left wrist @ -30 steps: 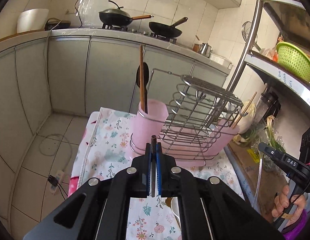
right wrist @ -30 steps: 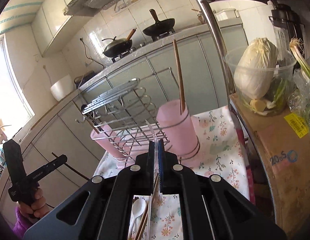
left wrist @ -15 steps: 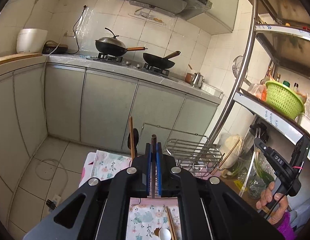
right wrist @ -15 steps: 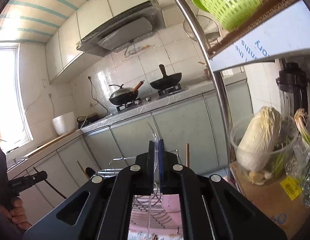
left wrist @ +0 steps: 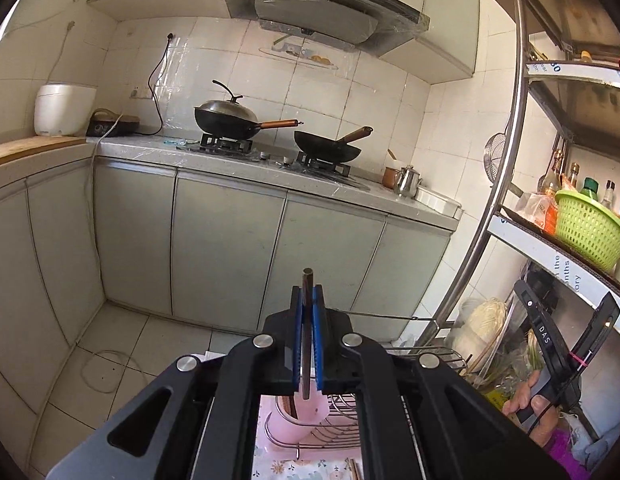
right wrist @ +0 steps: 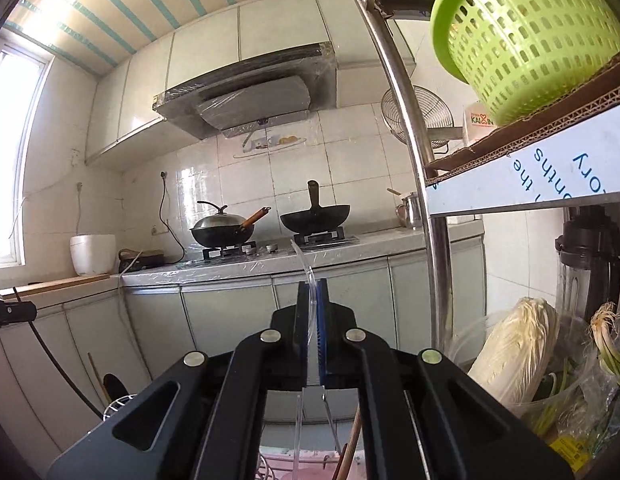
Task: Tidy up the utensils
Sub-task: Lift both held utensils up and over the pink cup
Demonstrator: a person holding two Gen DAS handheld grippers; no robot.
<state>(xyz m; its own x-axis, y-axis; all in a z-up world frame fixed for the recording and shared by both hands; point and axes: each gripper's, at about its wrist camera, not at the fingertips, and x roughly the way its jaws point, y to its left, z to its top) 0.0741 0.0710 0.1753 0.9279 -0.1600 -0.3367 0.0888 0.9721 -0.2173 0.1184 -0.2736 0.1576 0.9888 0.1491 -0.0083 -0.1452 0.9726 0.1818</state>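
Above a floral-cloth table in a small kitchen, two handheld tongs are raised toward the stove counter. Left tongs (left wrist: 307, 300) are pinched tight on a dark chopstick (left wrist: 307, 336), held upright, likely so it can drop end-first into the pink cup (left wrist: 305, 416) below, beside a wire dish rack (left wrist: 426, 354). Right tongs (right wrist: 312, 312) are clamped just as tight on a clear plastic utensil (right wrist: 305, 264), its exact kind hard to tell, also lifted clear of the rack for carrying.
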